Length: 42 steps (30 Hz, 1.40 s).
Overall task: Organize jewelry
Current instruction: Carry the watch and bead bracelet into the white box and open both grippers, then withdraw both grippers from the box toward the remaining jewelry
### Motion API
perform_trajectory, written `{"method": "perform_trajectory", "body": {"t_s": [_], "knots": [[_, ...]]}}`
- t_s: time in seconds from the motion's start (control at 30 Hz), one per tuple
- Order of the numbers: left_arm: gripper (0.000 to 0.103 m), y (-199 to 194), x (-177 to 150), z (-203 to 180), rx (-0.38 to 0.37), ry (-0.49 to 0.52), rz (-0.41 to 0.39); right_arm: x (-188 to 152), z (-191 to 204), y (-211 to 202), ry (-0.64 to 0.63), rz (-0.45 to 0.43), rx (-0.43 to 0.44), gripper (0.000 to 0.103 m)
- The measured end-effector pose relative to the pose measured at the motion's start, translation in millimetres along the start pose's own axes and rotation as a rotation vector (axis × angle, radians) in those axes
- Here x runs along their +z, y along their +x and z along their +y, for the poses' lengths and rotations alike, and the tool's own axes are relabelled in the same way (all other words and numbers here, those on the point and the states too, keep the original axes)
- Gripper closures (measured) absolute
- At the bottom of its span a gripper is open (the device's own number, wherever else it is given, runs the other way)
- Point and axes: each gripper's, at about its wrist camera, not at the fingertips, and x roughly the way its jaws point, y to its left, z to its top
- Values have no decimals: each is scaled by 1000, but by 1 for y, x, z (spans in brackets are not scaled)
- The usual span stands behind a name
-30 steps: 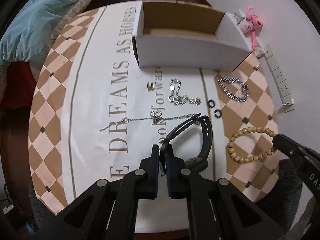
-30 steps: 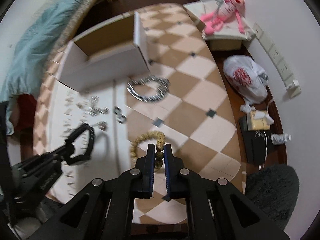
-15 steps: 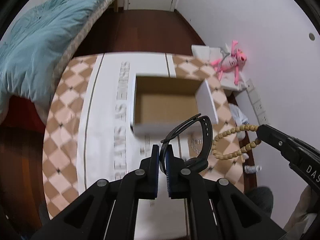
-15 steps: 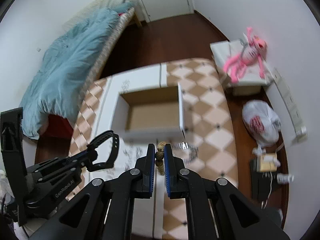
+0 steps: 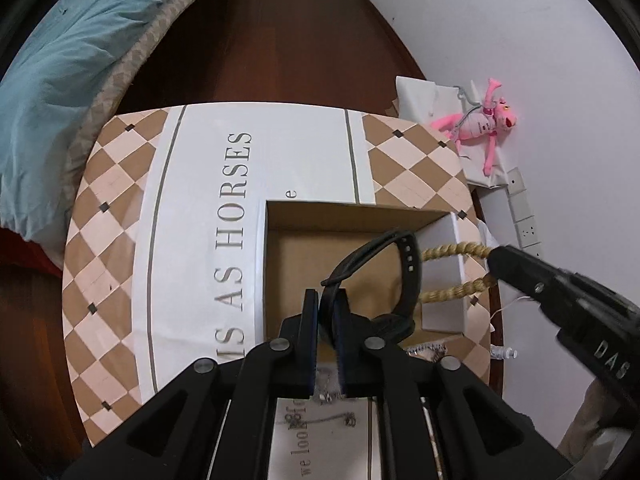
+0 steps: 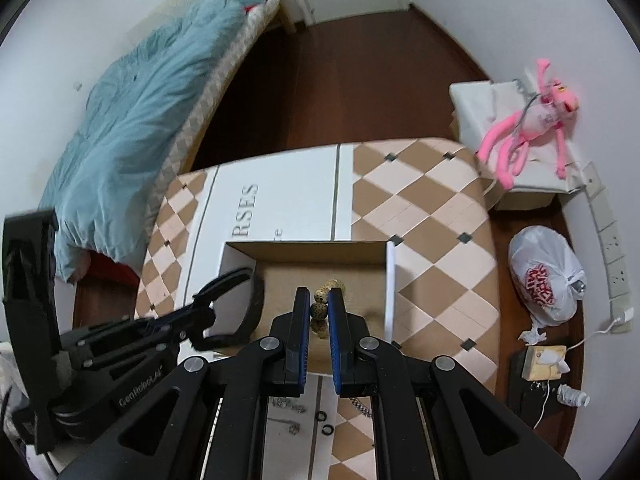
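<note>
An open white box (image 5: 444,264) with a brown inside stands on the patterned table (image 5: 120,208). My left gripper (image 5: 326,300) hangs over the box with a black watch (image 5: 410,276) by its strap; its jaws are opening, and the strap is still between the pads. My right gripper (image 6: 320,304) is shut on a wooden bead bracelet (image 6: 322,306), also above the box (image 6: 390,292). In the left wrist view the bracelet (image 5: 452,248) dangles from the right gripper (image 5: 494,260) beside the watch. The right wrist view shows the watch (image 6: 252,304) at the left.
Silver chains (image 6: 360,404) and small black rings (image 6: 324,424) lie on the table in front of the box. A bed with a teal blanket (image 6: 140,120) is at the left. A pink plush toy (image 6: 532,120) and a plastic bag (image 6: 544,276) are at the right.
Both grippers have lifted from the front of the table and moved forward with the watch and the bracelet, which now hang over the open box.
</note>
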Motion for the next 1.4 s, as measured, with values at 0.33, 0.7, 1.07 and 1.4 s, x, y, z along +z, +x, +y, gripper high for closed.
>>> {"method": "perform_trajectory", "body": {"t_s": [0.33, 0.7, 1.07, 1.4], "knots": [[15, -5, 25, 15, 27, -75, -37, 10, -15, 27, 47, 88, 48, 47], [1, 1, -10, 20, 230, -8, -146, -24, -19, 36, -33, 68, -258, 9], [1, -2, -32, 16, 287, 36, -184, -55, -19, 41, -17, 46, -334, 7], [1, -42, -53, 7, 257, 27, -254, -71, 1, -13, -17, -96, -384, 7]]}}
